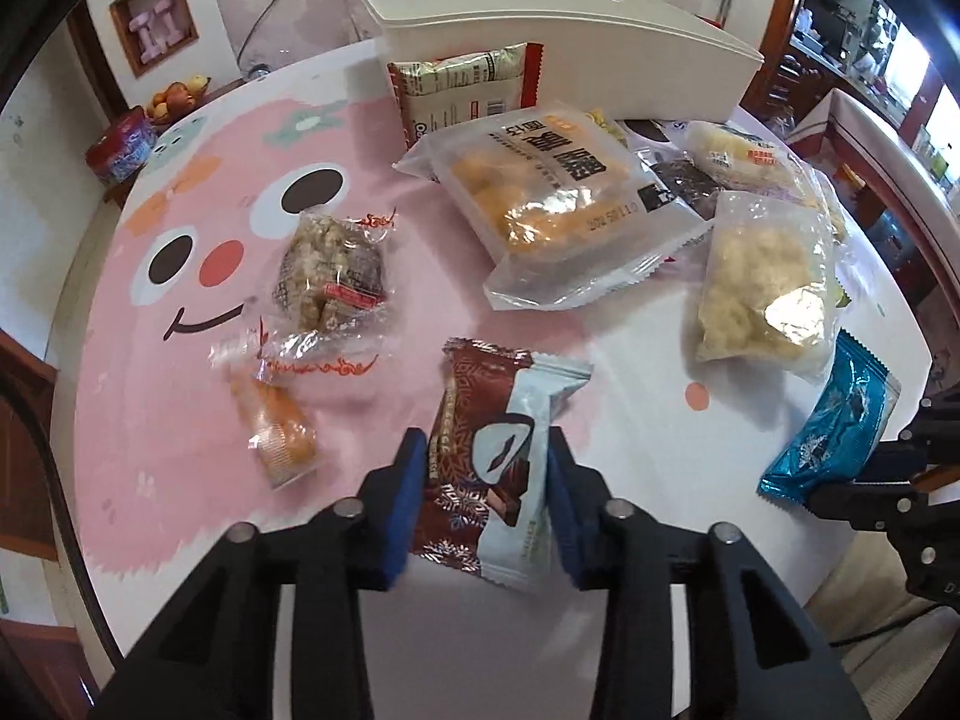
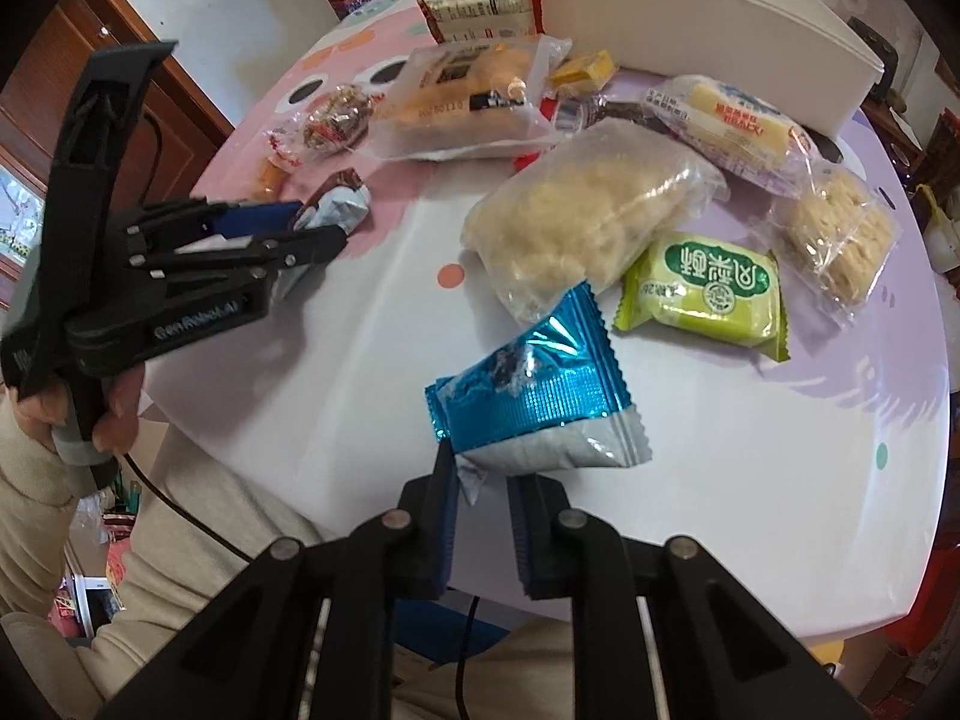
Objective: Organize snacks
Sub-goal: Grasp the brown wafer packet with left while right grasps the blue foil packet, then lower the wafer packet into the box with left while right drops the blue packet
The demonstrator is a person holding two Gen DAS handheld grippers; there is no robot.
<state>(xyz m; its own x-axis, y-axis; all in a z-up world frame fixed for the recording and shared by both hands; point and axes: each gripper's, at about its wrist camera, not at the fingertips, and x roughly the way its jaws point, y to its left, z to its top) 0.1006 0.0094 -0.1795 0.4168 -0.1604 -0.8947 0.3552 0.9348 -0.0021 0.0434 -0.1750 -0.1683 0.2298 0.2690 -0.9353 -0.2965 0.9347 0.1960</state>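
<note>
I hold a two-finger tool in each hand over a round white table (image 1: 630, 420) with a pink smiling-face print, scattered with wrapped snacks. My left gripper (image 1: 480, 501) has its blue-padded jaws closed in on the sides of a brown and pale-blue foil snack packet (image 1: 489, 456) near the front edge, the pads pressing its flanks. My right gripper (image 2: 483, 525) has its jaws drawn almost together, pinching the crimped corner of a shiny blue and silver foil sachet (image 2: 534, 402). Both packets look light, thin and crinkly; foil is slick, so I judge a grip on the sealed seam or across the filled middle safer than a loose corner, and the contents may crumble if squeezed hard. Other snacks, including a large clear bag of pale puffed pieces (image 2: 576, 222), lie beyond, before a long white plastic bin (image 1: 570, 54) at the far side.
</note>
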